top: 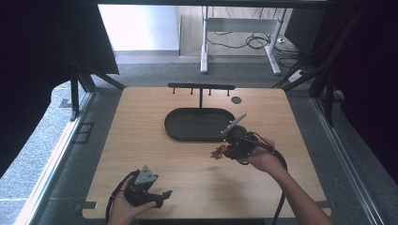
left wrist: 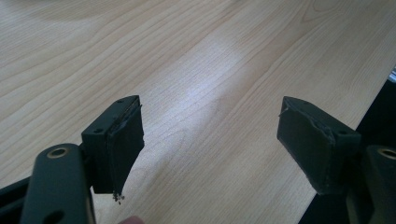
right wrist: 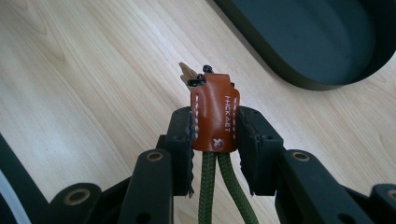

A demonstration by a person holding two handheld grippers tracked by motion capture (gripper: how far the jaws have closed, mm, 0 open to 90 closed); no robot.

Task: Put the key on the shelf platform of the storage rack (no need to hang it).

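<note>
My right tool (right wrist: 215,135) is clamped on a brown leather key fob (right wrist: 214,114), pads pressing both its sides, w/ two green cords (right wrist: 215,191) hanging down btwn the jaws. I see it held above the wooden counter (top: 187,164), just in front of the dark oval tray (top: 187,125). My left tool (left wrist: 210,144) sits near the counter's front edge, jaws wide apart, nothing btwn them.
</note>
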